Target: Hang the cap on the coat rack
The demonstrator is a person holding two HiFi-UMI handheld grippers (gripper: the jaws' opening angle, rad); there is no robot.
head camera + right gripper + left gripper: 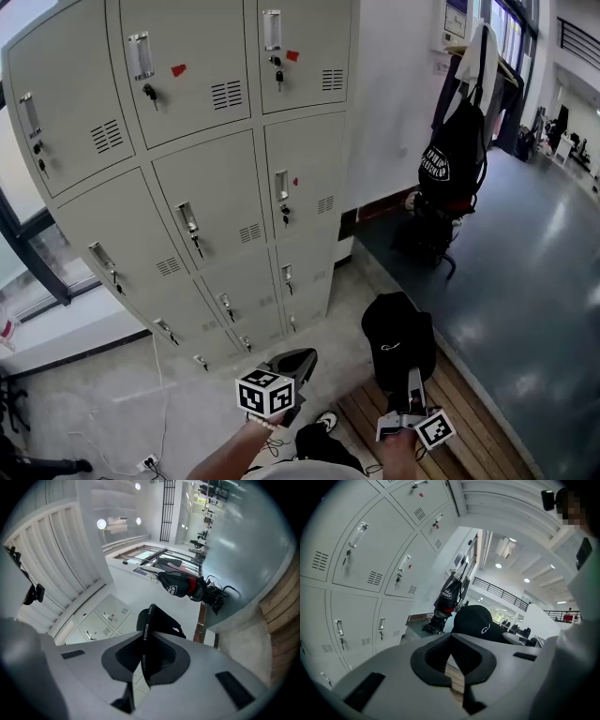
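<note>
The black cap (397, 339) with a small white logo hangs low in front of me, and my right gripper (410, 382) is shut on it. In the right gripper view the jaws (144, 657) pinch a black edge of the cap (159, 622) printed with white letters. My left gripper (298, 362) is beside it on the left, shut with nothing in it; its view shows the jaw tips (451, 652) meeting and the cap (477, 623) just beyond. The coat rack (469, 54) stands far off at the upper right, carrying a black backpack (454, 159) and a white garment (480, 49).
A wall of grey lockers (197, 178) with keys in the doors fills the left. Below me are pale concrete floor (112, 403), wooden boards (469, 394) and dark shiny floor (534, 281) leading to the rack. A cable and socket (148, 461) lie at lower left.
</note>
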